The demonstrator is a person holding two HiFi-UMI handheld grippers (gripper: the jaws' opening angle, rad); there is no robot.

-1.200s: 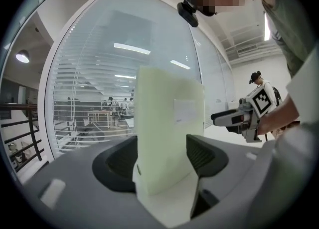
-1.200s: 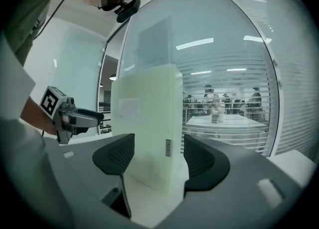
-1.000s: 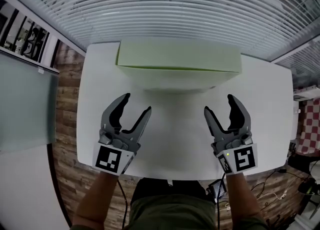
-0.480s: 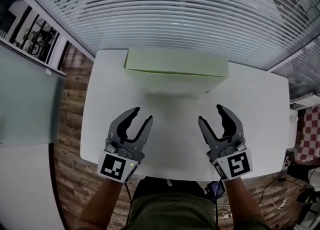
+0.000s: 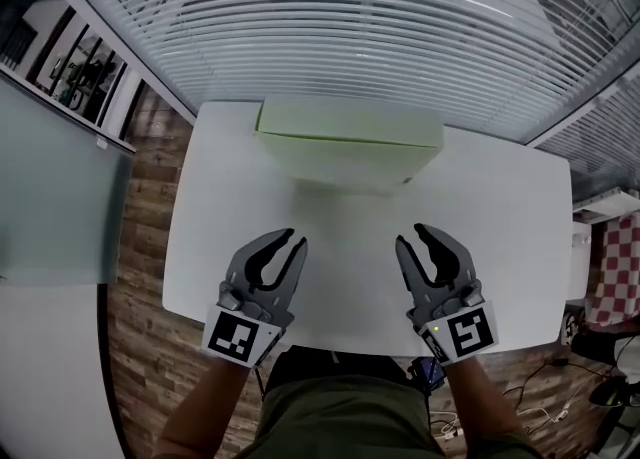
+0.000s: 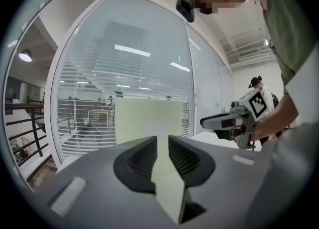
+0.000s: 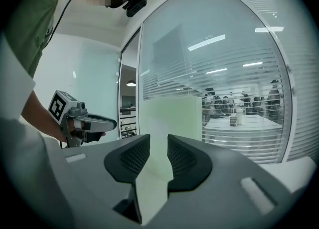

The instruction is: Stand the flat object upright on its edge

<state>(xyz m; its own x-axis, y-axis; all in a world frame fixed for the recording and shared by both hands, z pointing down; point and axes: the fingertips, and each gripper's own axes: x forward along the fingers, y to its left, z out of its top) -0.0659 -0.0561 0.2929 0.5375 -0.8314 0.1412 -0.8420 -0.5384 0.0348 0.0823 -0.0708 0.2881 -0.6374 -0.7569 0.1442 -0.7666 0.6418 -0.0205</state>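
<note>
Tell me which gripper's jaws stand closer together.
The left gripper: only a thin slit shows between its jaws, against a wider gap in the right gripper. Both have just been closing, with nothing between them.

Bright, even indoor light; ceiling strips (image 6: pixel 132 49) glare on the glass wall (image 6: pixel 89 83); a soft shadow lies on the white table (image 5: pixel 500 237); both gripper views bend and darken at the edges.
</note>
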